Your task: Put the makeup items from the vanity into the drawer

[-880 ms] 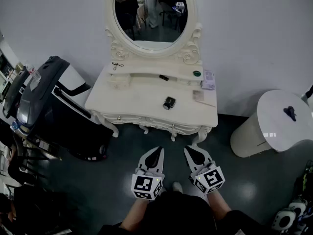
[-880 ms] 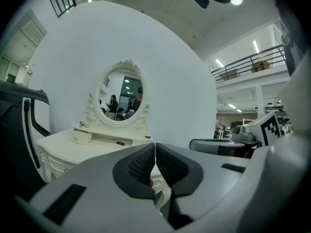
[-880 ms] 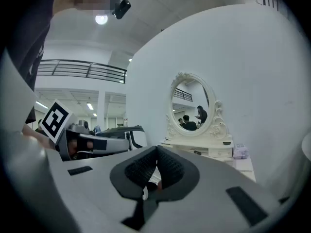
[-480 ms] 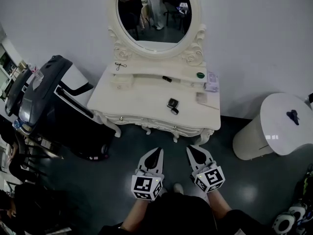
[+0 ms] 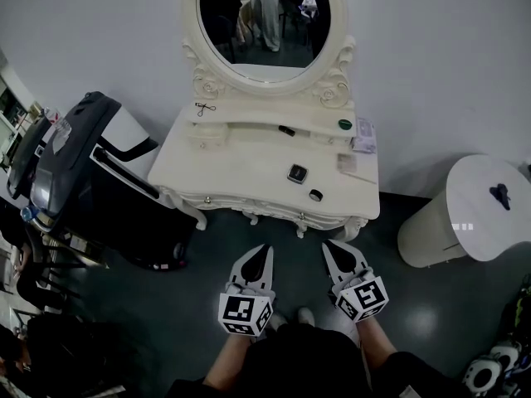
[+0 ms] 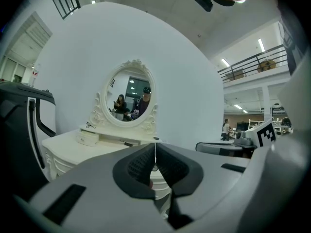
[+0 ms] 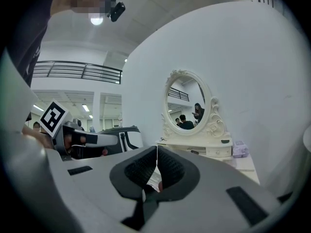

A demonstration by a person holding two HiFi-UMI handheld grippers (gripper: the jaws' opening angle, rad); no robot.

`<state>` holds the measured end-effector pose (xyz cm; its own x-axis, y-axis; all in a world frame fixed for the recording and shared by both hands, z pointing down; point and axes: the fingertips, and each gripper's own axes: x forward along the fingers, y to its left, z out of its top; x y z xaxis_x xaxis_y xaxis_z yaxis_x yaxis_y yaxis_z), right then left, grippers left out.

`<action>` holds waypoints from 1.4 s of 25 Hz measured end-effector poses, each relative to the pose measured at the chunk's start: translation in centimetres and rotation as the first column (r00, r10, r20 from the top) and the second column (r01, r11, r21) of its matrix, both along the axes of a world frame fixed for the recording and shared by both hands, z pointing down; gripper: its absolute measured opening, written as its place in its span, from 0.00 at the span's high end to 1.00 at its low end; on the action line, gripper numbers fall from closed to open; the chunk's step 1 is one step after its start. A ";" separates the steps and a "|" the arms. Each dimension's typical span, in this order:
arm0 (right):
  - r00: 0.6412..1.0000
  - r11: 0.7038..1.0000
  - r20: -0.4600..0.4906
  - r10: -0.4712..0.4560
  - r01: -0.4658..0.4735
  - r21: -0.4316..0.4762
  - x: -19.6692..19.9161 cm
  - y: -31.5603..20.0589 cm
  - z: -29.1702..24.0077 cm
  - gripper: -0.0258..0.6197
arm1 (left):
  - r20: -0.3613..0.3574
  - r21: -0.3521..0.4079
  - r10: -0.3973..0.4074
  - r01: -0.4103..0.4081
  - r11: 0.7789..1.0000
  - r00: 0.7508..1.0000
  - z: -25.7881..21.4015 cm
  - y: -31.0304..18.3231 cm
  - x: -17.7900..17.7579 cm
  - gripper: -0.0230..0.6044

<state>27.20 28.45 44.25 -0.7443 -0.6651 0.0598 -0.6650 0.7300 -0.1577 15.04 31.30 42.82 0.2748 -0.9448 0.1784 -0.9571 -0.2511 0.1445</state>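
Note:
A cream vanity (image 5: 241, 168) with an oval mirror stands against the wall ahead. On its top lie a small dark square compact (image 5: 297, 172), a small dark round item (image 5: 316, 195), a flat pale packet (image 5: 347, 164) and a lilac box (image 5: 363, 138). The raised shelf carries scissors (image 5: 205, 108), a black tube (image 5: 287, 129) and a green round pot (image 5: 345, 123). My left gripper (image 5: 262, 253) and right gripper (image 5: 333, 249) hang side by side over the floor, short of the vanity's closed drawers (image 5: 274, 209). Both are shut and hold nothing.
A black and white machine (image 5: 79, 164) stands left of the vanity. A white round table (image 5: 473, 210) with a small dark thing on it stands at the right. Dark chairs crowd the lower left. The mirror (image 5: 261, 19) reflects people.
The view has shifted nearer the vanity. A small dark round item now lies apart from the compact near the front edge. Both grippers stay shut and low.

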 end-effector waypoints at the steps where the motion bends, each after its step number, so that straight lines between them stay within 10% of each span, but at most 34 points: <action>1: 1.000 1.000 -0.003 0.005 -0.005 0.000 -0.1 0.0 0.1 0.92 | -0.001 0.000 0.003 -0.003 1.000 1.000 0.0 0.1 -0.3 0.94; 18: 0.996 0.996 -0.022 0.085 -0.084 0.030 -3.5 0.0 -0.9 0.92 | -0.005 0.016 0.041 -0.041 0.999 0.999 0.0 -0.5 -6.5 0.94; 35: 0.998 0.998 -0.031 0.057 -0.057 0.004 -5.3 -10.8 0.5 0.92 | 0.001 -0.026 0.043 -0.043 0.999 0.999 1.3 -11.4 -7.5 0.94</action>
<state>21.94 17.67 44.78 -0.7028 -0.7068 0.0804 -0.7103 0.6910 -0.1342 7.50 19.86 44.09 0.3151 -0.9271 0.2028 -0.9456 -0.2886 0.1502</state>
